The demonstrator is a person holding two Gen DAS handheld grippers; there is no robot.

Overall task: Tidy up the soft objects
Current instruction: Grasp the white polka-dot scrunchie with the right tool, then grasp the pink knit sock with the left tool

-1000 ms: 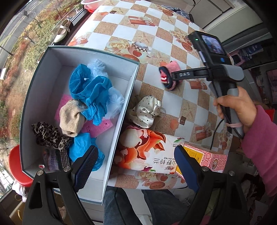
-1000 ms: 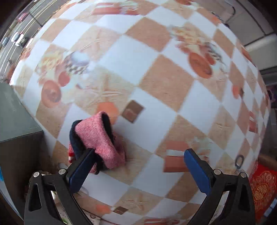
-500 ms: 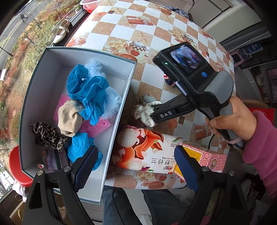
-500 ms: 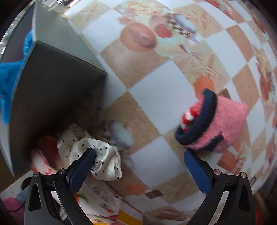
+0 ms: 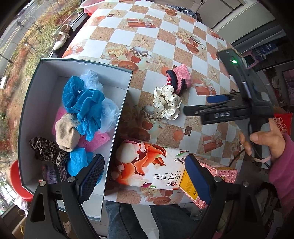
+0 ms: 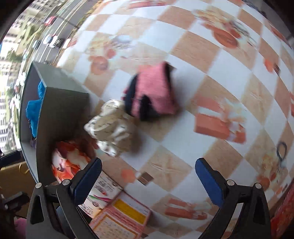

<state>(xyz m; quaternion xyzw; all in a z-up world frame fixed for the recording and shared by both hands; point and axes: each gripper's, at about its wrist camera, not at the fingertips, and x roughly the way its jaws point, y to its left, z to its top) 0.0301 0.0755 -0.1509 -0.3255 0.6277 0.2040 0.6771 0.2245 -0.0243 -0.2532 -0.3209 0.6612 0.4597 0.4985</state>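
Observation:
A white polka-dot scrunchie [image 5: 166, 103] lies on the checkered table, touching a pink knit piece with a navy band [image 5: 179, 78] behind it. Both also show blurred in the right wrist view: the scrunchie [image 6: 112, 126] and the pink piece [image 6: 154, 93]. A grey box [image 5: 126, 88] at the left holds blue cloths [image 5: 82, 103], a beige sock [image 5: 67, 135], a leopard scrunchie [image 5: 46, 149] and pink sponges. My left gripper [image 5: 143, 178] is open and empty at the box's near corner. My right gripper [image 6: 147, 176] is open and empty, right of the scrunchie and apart from it; it also shows in the left wrist view [image 5: 216, 103].
A printed tissue pack [image 5: 150, 165] and a pink-and-yellow carton [image 5: 211, 176] lie at the table's near edge. The box's dark outer wall [image 6: 60, 114] stands left of the scrunchie. A pink bowl [image 5: 91, 3] sits at the far table edge.
My right gripper has pulled back to the right, away from the scrunchie. The scrunchie now lies farther from the box, against the pink knit piece. My left gripper has not moved.

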